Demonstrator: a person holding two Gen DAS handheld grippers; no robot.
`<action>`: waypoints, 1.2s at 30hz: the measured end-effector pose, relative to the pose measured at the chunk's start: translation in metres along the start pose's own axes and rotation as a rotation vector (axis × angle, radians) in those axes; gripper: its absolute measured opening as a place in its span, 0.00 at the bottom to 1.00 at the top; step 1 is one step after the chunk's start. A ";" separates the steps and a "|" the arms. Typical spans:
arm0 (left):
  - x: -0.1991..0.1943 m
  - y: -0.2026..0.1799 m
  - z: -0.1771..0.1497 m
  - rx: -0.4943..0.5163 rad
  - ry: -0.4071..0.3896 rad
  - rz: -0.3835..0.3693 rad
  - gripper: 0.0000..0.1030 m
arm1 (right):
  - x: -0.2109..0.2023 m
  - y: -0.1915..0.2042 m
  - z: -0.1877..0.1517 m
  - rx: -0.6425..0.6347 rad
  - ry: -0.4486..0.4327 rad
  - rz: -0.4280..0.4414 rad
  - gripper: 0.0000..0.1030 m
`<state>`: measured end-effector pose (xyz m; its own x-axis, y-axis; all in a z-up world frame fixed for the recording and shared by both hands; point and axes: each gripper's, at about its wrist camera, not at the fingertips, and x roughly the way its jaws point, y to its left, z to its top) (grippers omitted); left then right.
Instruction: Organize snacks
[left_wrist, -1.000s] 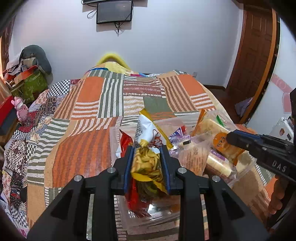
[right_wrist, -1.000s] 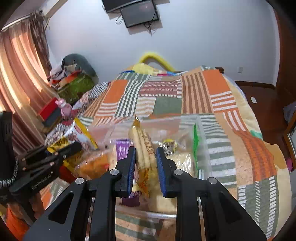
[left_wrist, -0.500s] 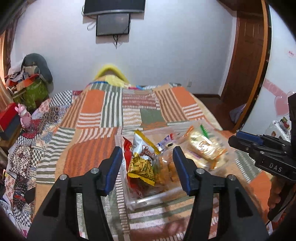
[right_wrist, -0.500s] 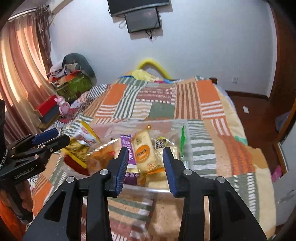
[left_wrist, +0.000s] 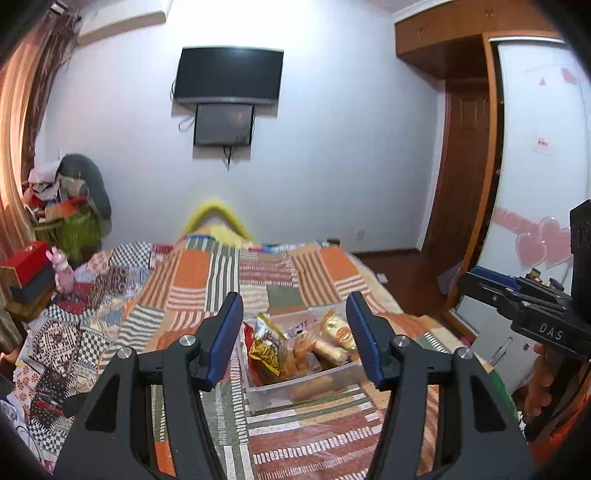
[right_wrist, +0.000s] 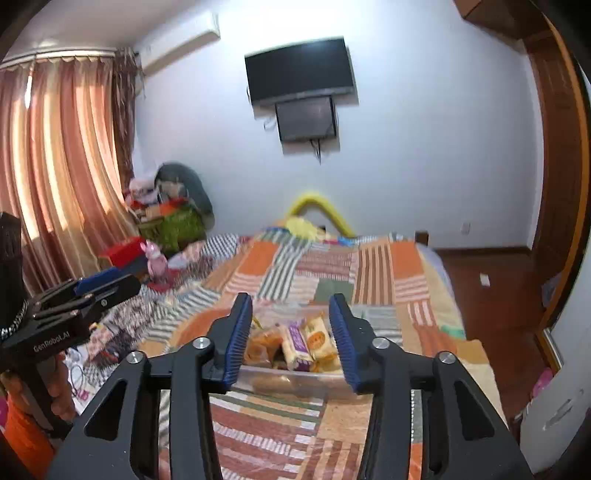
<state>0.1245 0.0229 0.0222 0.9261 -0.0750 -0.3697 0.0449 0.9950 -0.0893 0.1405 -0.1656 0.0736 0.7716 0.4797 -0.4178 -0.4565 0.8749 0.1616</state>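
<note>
Leftmost, the left gripper (left_wrist: 293, 338) is held wide open and empty above the bed (left_wrist: 229, 280), its jaws framing the clear plastic box (left_wrist: 295, 384) that rests on the patchwork quilt (left_wrist: 192, 273). A yellow chip bag (left_wrist: 267, 345) is stood upright at the left end of the box, probably so that its label can be read and room is left beside it. Further right, wrapped cakes (right_wrist: 308, 341) are packed side by side in the box, a purple-labelled one touching an orange-labelled one. The right gripper (right_wrist: 291, 334) is likewise held apart with nothing between its jaws, well clear of the snacks. Since no loose packets are seen on the quilt, the sorting is judged to be nearly finished.
</note>
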 end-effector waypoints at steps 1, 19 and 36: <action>-0.010 -0.003 0.000 0.001 -0.017 -0.003 0.60 | -0.008 0.003 0.000 -0.001 -0.022 0.001 0.44; -0.058 -0.025 -0.009 0.025 -0.136 0.039 0.99 | -0.035 0.026 -0.007 -0.027 -0.137 -0.043 1.00; -0.061 -0.031 -0.015 0.034 -0.146 0.052 1.00 | -0.043 0.033 -0.015 -0.047 -0.153 -0.061 1.00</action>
<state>0.0612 -0.0044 0.0338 0.9720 -0.0158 -0.2344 0.0063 0.9991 -0.0412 0.0859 -0.1582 0.0831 0.8556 0.4330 -0.2837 -0.4238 0.9006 0.0964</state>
